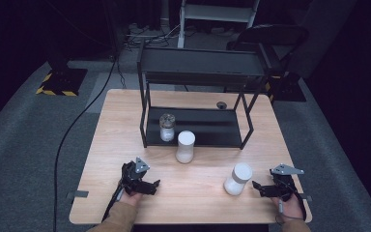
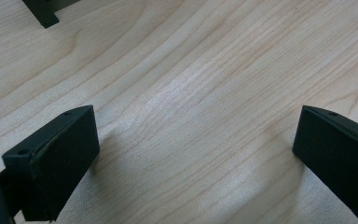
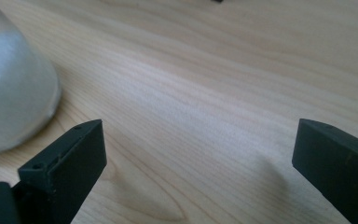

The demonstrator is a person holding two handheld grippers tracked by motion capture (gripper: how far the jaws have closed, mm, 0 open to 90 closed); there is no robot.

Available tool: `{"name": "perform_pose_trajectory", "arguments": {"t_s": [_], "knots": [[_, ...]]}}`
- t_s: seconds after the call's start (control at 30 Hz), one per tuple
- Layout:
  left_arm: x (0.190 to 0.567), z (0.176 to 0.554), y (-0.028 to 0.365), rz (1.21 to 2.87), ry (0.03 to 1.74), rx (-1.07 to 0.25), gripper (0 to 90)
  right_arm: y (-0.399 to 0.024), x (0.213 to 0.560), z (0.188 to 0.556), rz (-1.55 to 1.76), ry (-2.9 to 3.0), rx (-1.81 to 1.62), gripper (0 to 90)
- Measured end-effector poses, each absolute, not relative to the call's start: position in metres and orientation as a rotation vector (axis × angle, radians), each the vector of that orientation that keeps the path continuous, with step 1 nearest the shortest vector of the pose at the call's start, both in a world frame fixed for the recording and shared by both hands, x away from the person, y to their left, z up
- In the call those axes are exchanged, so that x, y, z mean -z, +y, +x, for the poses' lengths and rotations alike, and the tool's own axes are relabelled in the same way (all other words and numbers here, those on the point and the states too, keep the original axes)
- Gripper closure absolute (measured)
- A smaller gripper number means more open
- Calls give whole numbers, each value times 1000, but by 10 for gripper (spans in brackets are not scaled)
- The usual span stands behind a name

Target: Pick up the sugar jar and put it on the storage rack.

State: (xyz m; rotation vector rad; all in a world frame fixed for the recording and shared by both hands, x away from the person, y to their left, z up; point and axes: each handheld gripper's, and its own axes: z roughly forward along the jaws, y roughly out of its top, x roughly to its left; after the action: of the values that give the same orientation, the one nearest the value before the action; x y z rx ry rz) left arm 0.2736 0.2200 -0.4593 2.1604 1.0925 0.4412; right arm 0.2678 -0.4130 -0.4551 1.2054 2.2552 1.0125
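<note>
Near the table's front edge, my left gripper (image 1: pixel 150 186) rests on the wooden table (image 1: pixel 116 121) and points right. In the left gripper view it (image 2: pixel 196 126) stands open over bare wood with nothing between its jaws. My right gripper (image 1: pixel 259 188) lies at the front right, pointing left, just right of a white jar (image 1: pixel 237 179). It (image 3: pixel 198 135) is open and empty, with the white jar (image 3: pixel 9 93) off to its left. A second white jar (image 1: pixel 185 146) stands in front of a black rack (image 1: pixel 198 72). A glass jar (image 1: pixel 166 127) sits on the rack's lower shelf.
The rack spans the table's back middle; one of its feet (image 2: pixel 44 14) lies ahead of my left gripper. A small dark round object (image 1: pixel 221 105) lies behind the rack. A cable (image 1: pixel 72 130) runs over the floor at left. A dark chair (image 1: pixel 270 36) stands beyond the table.
</note>
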Motion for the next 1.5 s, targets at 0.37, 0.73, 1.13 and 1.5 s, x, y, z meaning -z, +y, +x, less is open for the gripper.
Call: {"name": "perform_pose_trajectory", "arguments": {"t_s": [0.37,0.73,1.13,1.5], "knots": [[459,274,220,2161,1093,-440,0,-422,430,253,1164,2184,-1151,37],[459,274,220,2161,1091,-440,0,-419,401,243,1138,2143,-1229,40],[459,274,220,2161,1091,-440,0,-401,375,240,1110,2139,-1240,40],[459,273,220,2161,1093,-441,0,-381,354,244,1066,2163,-1228,40]]}}
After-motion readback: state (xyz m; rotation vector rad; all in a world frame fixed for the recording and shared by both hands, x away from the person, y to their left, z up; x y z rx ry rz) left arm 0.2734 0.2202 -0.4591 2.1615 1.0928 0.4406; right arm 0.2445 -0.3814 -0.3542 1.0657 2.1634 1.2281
